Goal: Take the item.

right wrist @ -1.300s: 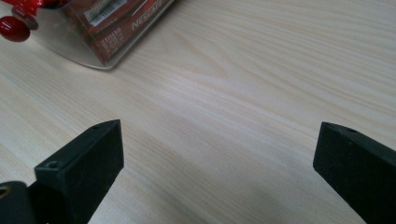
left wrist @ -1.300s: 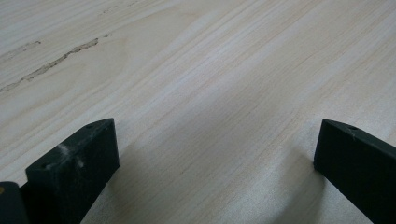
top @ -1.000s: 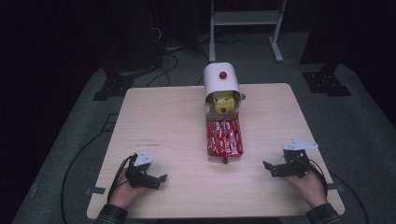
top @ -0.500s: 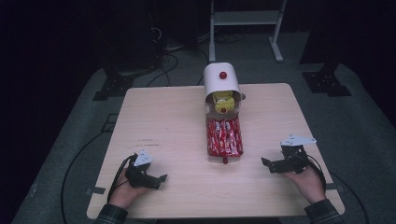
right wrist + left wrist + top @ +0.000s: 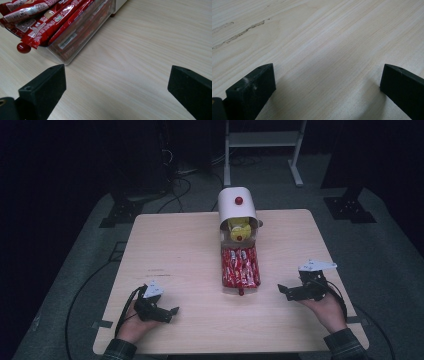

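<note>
A white rounded container (image 5: 237, 206) with a red knob stands at the table's far middle, with yellow packets (image 5: 238, 227) behind its raised lid. Its clear drawer (image 5: 240, 266) is pulled out toward me and holds several red snack packets (image 5: 47, 18); the drawer has a small red knob (image 5: 23, 47) at its front. My left gripper (image 5: 173, 312) rests open near the front left of the table, over bare wood (image 5: 324, 57). My right gripper (image 5: 281, 289) is open at the front right, just right of the drawer's front corner, with nothing between its jaws.
The wooden table (image 5: 175, 250) has a scratch mark (image 5: 239, 35) near the left gripper. Behind the table stands a white metal frame (image 5: 262, 145). Dark stand bases (image 5: 350, 207) and cables lie on the grey floor around it.
My right gripper has shifted slightly left toward the drawer. The left gripper has stayed where it was.
</note>
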The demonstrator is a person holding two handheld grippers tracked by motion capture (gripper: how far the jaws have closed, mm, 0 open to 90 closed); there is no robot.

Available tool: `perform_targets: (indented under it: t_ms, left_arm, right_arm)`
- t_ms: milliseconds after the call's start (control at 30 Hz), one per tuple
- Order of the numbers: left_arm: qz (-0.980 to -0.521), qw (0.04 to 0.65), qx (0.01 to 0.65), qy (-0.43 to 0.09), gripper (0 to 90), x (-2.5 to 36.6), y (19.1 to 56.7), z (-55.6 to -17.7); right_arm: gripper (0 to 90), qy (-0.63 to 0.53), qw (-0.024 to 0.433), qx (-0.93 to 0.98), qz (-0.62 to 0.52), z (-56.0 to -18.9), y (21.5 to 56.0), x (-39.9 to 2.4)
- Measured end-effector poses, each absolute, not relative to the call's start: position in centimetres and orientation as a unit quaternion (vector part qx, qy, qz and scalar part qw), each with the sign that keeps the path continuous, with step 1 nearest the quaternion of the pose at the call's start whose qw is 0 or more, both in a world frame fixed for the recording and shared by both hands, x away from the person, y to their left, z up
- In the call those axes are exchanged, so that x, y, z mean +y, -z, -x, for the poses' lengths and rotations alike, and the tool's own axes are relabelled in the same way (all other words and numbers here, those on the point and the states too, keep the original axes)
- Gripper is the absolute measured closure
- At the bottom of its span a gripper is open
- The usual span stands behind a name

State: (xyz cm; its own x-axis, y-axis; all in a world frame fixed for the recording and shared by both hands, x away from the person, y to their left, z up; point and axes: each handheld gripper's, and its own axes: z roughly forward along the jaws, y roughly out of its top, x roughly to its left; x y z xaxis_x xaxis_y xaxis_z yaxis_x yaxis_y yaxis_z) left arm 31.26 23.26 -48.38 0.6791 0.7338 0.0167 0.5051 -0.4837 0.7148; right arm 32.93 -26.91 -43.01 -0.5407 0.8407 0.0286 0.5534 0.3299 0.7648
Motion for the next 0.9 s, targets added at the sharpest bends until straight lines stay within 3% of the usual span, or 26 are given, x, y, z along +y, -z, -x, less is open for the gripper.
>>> perform_targets:
  t_ms: [900]
  left_arm:
    - [-0.846, 0.352, 0.366, -0.163, 0.0, 23.3, 48.4, -31.3]
  right_arm:
    - [1.1, -0.389, 0.184, 0.795, -0.427, -35.1, 41.3, -25.5]
